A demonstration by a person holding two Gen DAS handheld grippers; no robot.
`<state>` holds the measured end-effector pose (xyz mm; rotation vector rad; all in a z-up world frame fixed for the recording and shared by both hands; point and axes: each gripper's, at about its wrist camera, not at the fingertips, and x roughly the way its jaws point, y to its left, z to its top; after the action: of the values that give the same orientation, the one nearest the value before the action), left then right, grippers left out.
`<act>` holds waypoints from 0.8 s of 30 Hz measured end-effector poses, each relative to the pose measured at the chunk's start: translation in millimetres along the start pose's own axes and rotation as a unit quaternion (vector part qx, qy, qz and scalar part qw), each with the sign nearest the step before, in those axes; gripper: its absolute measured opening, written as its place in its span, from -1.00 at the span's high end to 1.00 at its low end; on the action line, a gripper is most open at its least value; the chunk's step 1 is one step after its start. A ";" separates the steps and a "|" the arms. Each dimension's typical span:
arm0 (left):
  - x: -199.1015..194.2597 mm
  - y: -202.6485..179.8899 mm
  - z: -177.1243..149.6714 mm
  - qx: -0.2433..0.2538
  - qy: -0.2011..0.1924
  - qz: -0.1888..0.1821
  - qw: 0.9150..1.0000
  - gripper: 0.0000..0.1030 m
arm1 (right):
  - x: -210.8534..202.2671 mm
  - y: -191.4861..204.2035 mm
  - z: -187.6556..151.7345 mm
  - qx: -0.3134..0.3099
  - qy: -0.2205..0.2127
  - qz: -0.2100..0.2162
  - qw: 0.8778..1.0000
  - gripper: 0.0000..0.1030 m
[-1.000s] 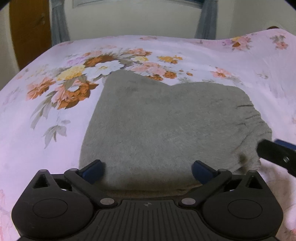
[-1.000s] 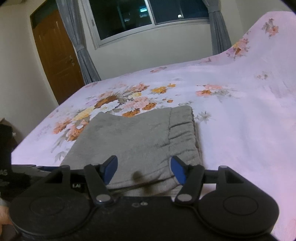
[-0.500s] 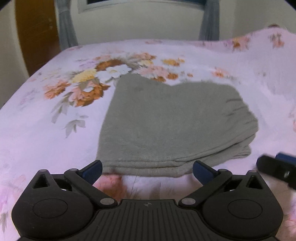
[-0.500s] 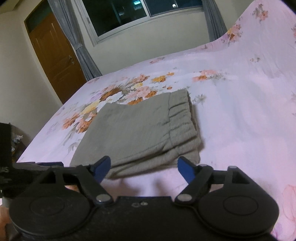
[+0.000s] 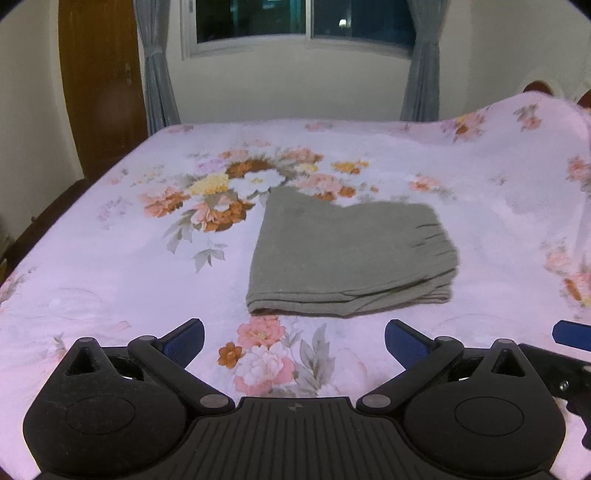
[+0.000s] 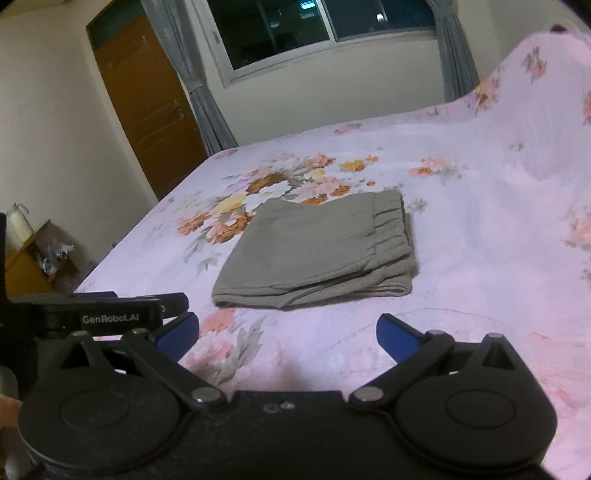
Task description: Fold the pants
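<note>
Grey pants point(image 5: 347, 254) lie folded into a compact stack on the pink floral bedspread point(image 5: 110, 266), waistband to the right; the same pants point(image 6: 317, 251) show in the right wrist view. My left gripper point(image 5: 293, 338) hangs open above the sheet, short of the stack's near edge, nothing between its blue pads. My right gripper point(image 6: 286, 332) is also off the pants, its jaws still opening wide with only bedspread point(image 6: 480, 240) between them. The right gripper's blue tip point(image 5: 570, 332) pokes in at the left view's right edge, and the left gripper's body point(image 6: 99, 314) sits at the right view's left.
A wooden door point(image 6: 147, 103) stands at the far left, with a curtained window point(image 5: 303, 22) behind the bed. A small shelf with clutter point(image 6: 40, 254) is beside the bed's left edge. The bedspread rises over a hump point(image 6: 535, 92) at the right.
Both grippers have pulled back and up from the pants' near edge, so the whole stack now shows. The right jaws have spread wider; the left stayed open.
</note>
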<state>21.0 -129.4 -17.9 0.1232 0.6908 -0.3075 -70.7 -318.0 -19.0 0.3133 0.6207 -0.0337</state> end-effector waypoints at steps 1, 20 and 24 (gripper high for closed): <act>-12.2 1.1 -2.3 -0.002 -0.009 0.000 1.000 -1.00 | -13.5 4.7 -1.1 -0.004 -0.014 -0.004 1.000 -1.00; -124.0 -7.4 -36.3 0.010 -0.062 -0.006 0.998 -1.00 | -110.3 43.3 -31.3 -0.053 -0.132 -0.072 0.987 -1.00; -127.5 -14.7 -37.3 0.033 -0.069 0.005 0.997 -1.00 | -114.2 44.3 -34.4 -0.052 -0.135 -0.073 0.987 -1.00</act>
<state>-99.1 -105.1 35.4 0.1675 0.5440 -0.3267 -177.6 -272.7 32.8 0.1583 0.3745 -0.1808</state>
